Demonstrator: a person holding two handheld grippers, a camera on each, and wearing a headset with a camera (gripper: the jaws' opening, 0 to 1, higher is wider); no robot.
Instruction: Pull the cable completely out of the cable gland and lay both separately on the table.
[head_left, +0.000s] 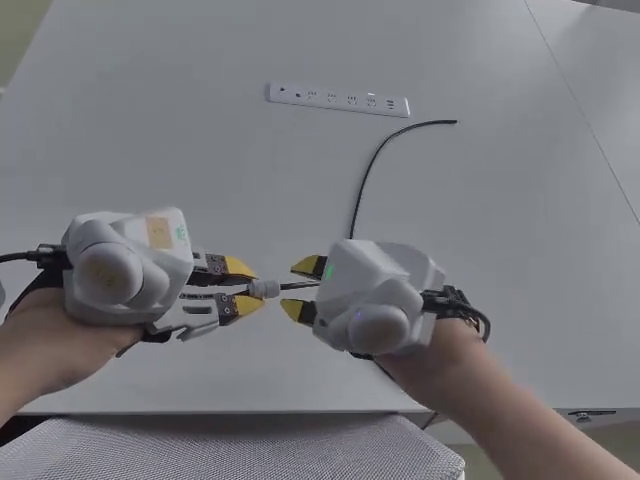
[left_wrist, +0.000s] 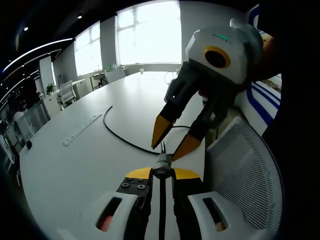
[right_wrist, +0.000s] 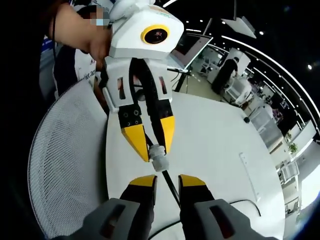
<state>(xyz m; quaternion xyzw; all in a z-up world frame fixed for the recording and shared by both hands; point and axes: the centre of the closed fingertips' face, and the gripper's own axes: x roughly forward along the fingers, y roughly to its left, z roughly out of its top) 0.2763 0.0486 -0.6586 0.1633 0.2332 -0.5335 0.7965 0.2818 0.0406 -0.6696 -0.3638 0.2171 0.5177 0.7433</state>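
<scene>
Hovering over the near edge of the table (head_left: 150, 150), left gripper (head_left: 243, 286) is clamped on the small cable gland (head_left: 265, 289), w/ right gripper (head_left: 300, 288) jaws apart round the thin black cable (head_left: 364, 187) just beside it; cable's prob. light, floppy & slick, so grab close to the gland.

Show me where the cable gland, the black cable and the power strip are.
cable gland (head_left: 262, 289): head view, on its white body.
black cable (head_left: 370, 172): head view, middle of its curved stretch.
power strip (head_left: 338, 99): head view, middle of its top face.
</scene>
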